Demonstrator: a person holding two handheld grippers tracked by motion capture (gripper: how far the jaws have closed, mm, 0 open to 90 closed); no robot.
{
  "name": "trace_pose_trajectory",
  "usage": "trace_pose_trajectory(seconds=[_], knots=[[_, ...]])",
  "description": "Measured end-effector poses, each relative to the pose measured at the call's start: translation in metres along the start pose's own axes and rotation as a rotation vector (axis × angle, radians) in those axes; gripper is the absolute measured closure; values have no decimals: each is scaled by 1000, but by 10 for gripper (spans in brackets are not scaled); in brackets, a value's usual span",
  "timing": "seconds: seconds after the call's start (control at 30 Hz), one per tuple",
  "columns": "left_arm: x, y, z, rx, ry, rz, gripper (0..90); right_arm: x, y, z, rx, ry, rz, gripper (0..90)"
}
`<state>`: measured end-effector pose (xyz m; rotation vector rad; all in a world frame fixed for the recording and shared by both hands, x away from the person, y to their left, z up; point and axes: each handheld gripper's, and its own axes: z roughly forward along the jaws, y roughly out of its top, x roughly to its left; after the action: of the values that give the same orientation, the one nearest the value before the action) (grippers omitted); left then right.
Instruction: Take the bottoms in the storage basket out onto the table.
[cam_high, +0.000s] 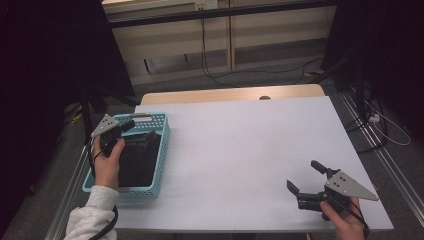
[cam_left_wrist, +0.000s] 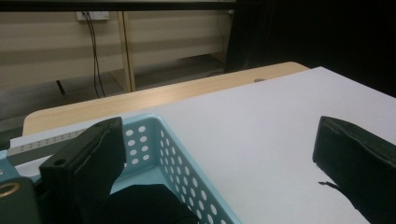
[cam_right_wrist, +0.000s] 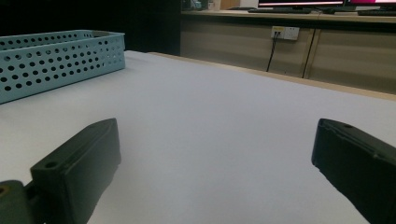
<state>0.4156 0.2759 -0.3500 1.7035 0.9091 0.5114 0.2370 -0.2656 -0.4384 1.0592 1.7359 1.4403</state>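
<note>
A light blue perforated basket (cam_high: 161, 150) stands at the table's left edge with a black, cloth-like thing (cam_high: 137, 162) lying inside it. My left gripper (cam_high: 136, 131) hovers over the basket's far end, held by a hand in a grey sleeve. In the left gripper view, the left gripper (cam_left_wrist: 219, 127) is open, one jaw above the basket's wall (cam_left_wrist: 187, 163), the other over bare table, and the black thing (cam_left_wrist: 149, 205) lies below. My right gripper (cam_high: 304, 176) is open near the front right corner. The right gripper view shows the right gripper (cam_right_wrist: 217, 128) with bare table between its jaws and the basket (cam_right_wrist: 56, 60) far off.
The white table top (cam_high: 240, 145) stretches wide between the basket and the right gripper. A wooden desk edge (cam_high: 225, 95) runs behind it. Cables (cam_high: 210, 70) hang by the back wall, and dark stands flank both sides.
</note>
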Motion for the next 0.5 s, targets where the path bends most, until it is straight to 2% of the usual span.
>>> trace_pose_trajectory(seconds=[0.13, 0.17, 0.37, 0.5], knots=[[4, 1, 2, 3, 12, 7, 28, 0, 0, -1, -1, 3, -3, 7], [5, 1, 2, -6, 11, -6, 28, 0, 0, -1, -1, 3, -2, 7], [12, 3, 5, 33, 34, 26, 28, 0, 0, -1, 1, 12, 0, 8], [17, 0, 7, 46, 43, 25, 28, 1, -1, 0, 7, 14, -8, 9]])
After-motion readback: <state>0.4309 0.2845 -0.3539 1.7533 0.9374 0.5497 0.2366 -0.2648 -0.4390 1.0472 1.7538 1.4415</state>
